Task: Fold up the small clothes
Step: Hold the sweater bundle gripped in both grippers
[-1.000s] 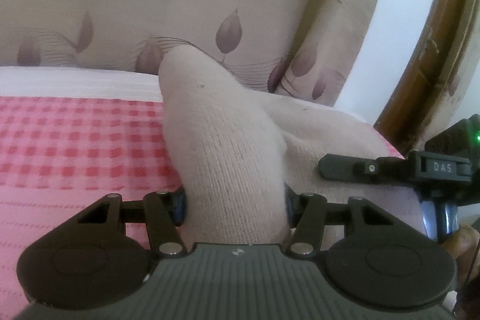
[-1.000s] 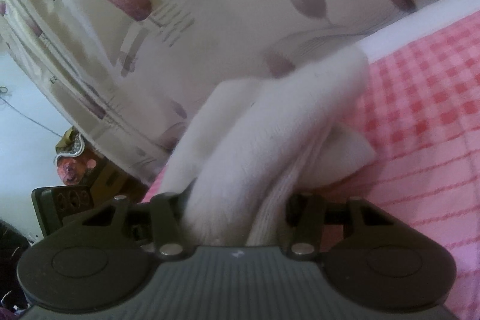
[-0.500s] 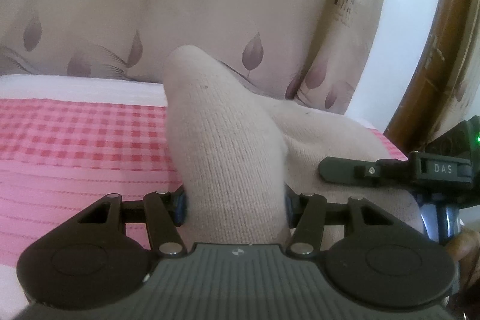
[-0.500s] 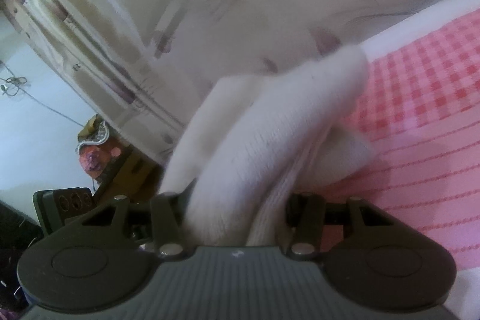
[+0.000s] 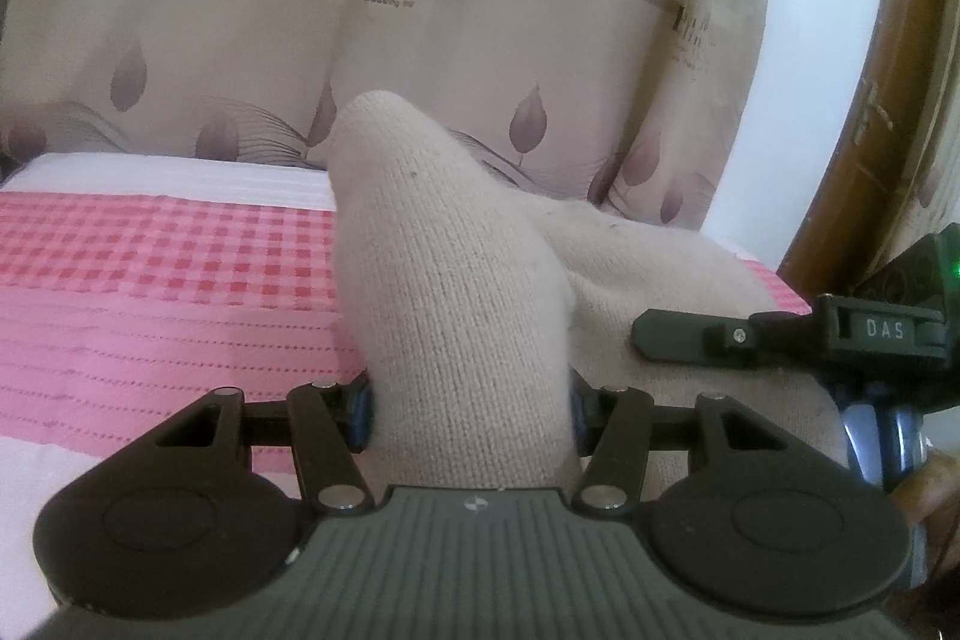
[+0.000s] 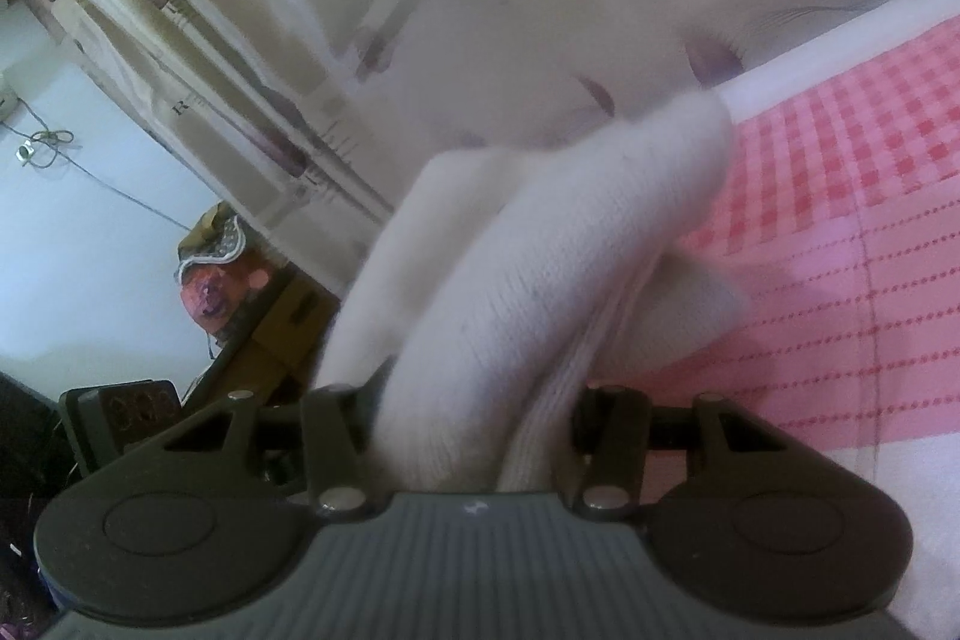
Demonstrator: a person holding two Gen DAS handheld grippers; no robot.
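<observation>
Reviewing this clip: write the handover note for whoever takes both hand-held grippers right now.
Left hand-held gripper: shut on a beige knit garment.
Right hand-held gripper: shut on the same garment's other part.
Garment bunches up between the jaws, above the pink checked bedspread; curtain behind.
Done: both grips taken.
Left: lay it flat, fold, release.

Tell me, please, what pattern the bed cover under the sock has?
The bed cover has a pink-and-red check band, then dotted pink stripes; clearest in the left wrist view.
</observation>
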